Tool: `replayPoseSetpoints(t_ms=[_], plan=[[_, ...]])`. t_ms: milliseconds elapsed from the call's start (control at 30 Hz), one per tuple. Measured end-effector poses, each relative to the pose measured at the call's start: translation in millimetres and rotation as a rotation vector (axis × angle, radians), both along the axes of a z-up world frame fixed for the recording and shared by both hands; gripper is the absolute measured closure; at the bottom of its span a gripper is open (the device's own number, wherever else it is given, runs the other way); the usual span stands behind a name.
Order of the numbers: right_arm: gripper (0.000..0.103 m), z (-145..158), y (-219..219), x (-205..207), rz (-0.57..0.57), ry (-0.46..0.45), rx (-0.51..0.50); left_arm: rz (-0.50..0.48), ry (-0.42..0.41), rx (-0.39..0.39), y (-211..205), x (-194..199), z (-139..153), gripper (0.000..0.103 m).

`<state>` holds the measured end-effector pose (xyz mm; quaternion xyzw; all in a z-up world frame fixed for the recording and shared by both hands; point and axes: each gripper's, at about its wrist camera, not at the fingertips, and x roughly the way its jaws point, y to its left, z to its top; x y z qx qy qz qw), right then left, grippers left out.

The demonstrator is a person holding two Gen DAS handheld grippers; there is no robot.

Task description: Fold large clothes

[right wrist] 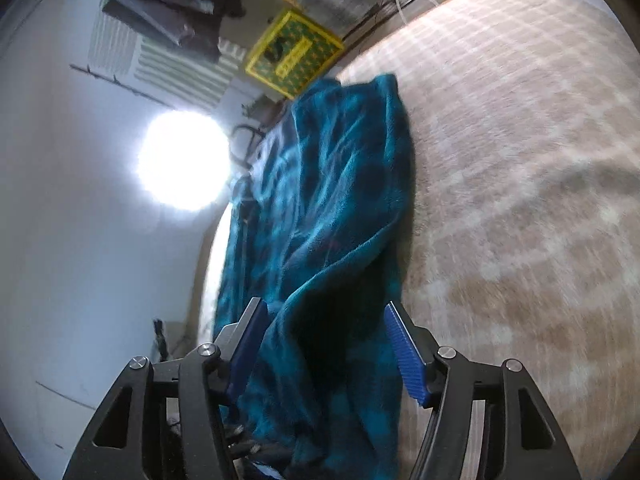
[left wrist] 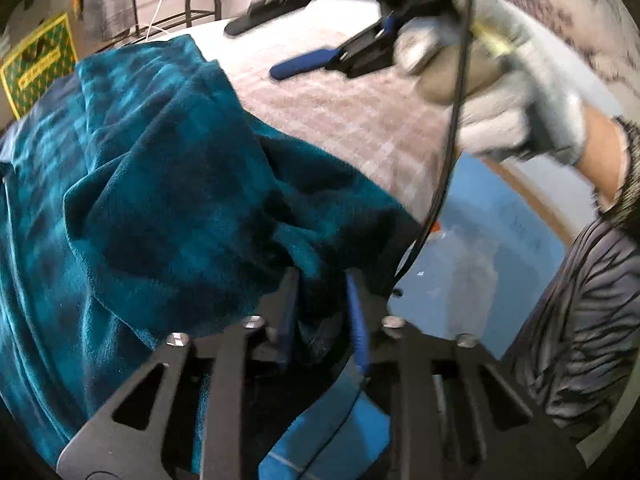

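Here the fold is looking like it is in its early gathering stage: the teal fleece garment is lying bunched along one side of the bed, on its pale checked cover, with one edge reaching the side of the mattress. It is not yet squared into a neat shape.

The left tongs are standing nearly together and pinching a fold of the garment's dark edge between their blue pads, so that corner is being held.

The right tongs are standing well apart in their own view. The fleece is lying between the two blue pads, and it may be brushing the left one, but neither is pressing on it; nothing is gripped there. From the left wrist view, a gloved hand is carrying those tongs above the bed.

Next, I judge, the right tongs are needing to close on the cloth edge between them, so both corners can be lifted and carried across together.
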<state>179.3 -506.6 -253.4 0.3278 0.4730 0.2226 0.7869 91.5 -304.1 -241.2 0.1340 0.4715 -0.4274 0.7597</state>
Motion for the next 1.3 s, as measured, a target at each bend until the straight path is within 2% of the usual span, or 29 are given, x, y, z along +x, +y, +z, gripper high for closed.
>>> replayPoseSetpoints(t_ms=[100,133,167,233,267,333,433,500,600,700,733,767,800,867,967,1033,1100,1200,1267,1300], plan=[[0.045,-14.9,9.4,20.0,0.021,0.040,-0.028,0.030,0.071,-0.081,9.9,7.1,10.0,0.092],[0.056,-20.1,11.3,26.5,0.020,0.054,-0.038,0.036,0.086,-0.106,12.4,7.5,14.1,0.093],[0.075,-25.5,13.0,32.9,0.017,0.068,-0.056,0.038,0.097,-0.128,14.4,7.2,17.9,0.093],[0.094,-30.3,14.5,42.8,0.003,0.073,-0.079,0.035,0.118,-0.170,16.6,3.8,26.5,0.093],[0.099,-27.8,14.2,45.3,-0.006,0.060,-0.091,0.025,0.122,-0.185,16.4,1.6,30.8,0.093],[0.103,-17.8,12.9,46.8,-0.015,0.017,-0.107,0.003,0.139,-0.220,13.2,-3.5,38.6,0.093],[0.103,9.1,6.0,47.5,-0.038,-0.071,-0.171,-0.028,0.145,-0.250,2.0,-9.0,43.3,0.093],[0.103,19.0,-4.2,46.6,-0.069,-0.090,-0.182,-0.038,0.141,-0.243,-9.8,-10.1,38.1,0.093],[0.103,19.5,-14.6,45.3,-0.109,-0.072,-0.223,-0.046,0.211,-0.215,-28.1,-4.4,13.9,0.093],[0.099,13.6,-24.9,40.0,-0.103,-0.041,-0.172,-0.057,0.239,-0.138,-31.2,-3.9,1.2,0.090],[0.094,13.9,-26.8,37.4,-0.094,-0.036,-0.160,-0.061,0.258,-0.127,-28.2,-3.9,1.9,0.088],[0.084,16.9,-29.6,30.8,-0.083,-0.046,-0.153,-0.067,0.262,-0.128,-22.0,-5.9,6.4,0.087],[0.079,20.2,-29.9,29.3,-0.075,-0.057,-0.155,-0.072,0.243,-0.131,-11.8,-8.5,16.2,0.087],[0.074,30.4,-33.7,13.7,-0.055,-0.091,-0.151,-0.080,0.218,-0.151,8.5,-8.0,36.3,0.081],[0.062,38.9,-32.2,2.9,-0.013,-0.125,-0.123,-0.001,0.171,-0.173,38.0,16.5,60.2,0.065],[0.055,36.0,-26.1,2.4,0.021,-0.118,-0.104,0.079,0.152,-0.164,49.6,45.4,62.2,0.064],[0.055,25.6,-16.1,6.4,0.060,-0.080,-0.097,0.188,0.148,-0.145,58.9,78.9,56.1,0.064],[0.056,19.4,1.0,6.4,0.100,-0.057,-0.162,0.269,0.249,-0.121,58.9,113.5,29.1,0.064],[0.056,16.6,11.4,4.9,0.131,-0.056,-0.168,0.289,0.355,-0.147,55.8,125.7,6.4,0.064],[0.056,13.4,14.0,4.5,0.134,-0.049,-0.174,0.301,0.375,-0.148,54.8,128.0,-0.4,0.064]])
